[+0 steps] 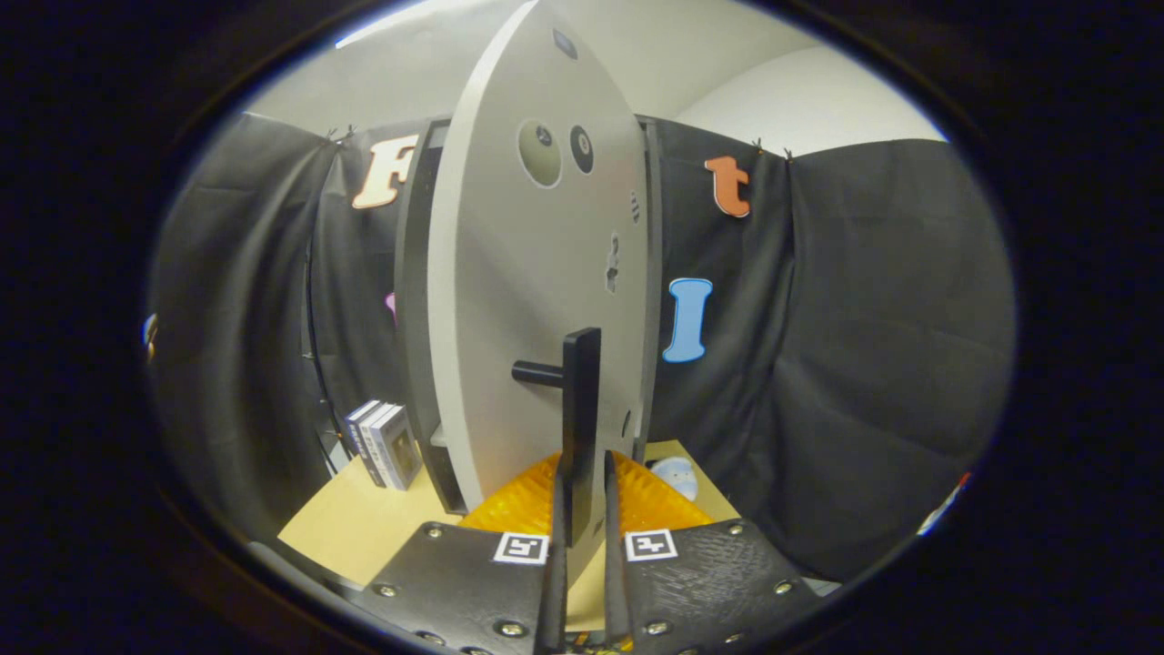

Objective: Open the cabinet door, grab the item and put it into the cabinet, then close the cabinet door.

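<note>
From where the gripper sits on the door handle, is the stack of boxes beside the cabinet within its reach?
Probably not directly. The gripper has its jaws closed around the black handle, and the swung-out cabinet door stands between it and the boxes on the table. It would need to let go and go round the door's edge.

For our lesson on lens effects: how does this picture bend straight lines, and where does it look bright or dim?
Gripper view: fisheye bends the cabinet door into a bulging oval; its straight edges bow outward. The handle, near the middle and gripped between the claw fingers, stays almost straight. The ceiling is bright; the cloth wall is dim; the books are sharp.
</note>
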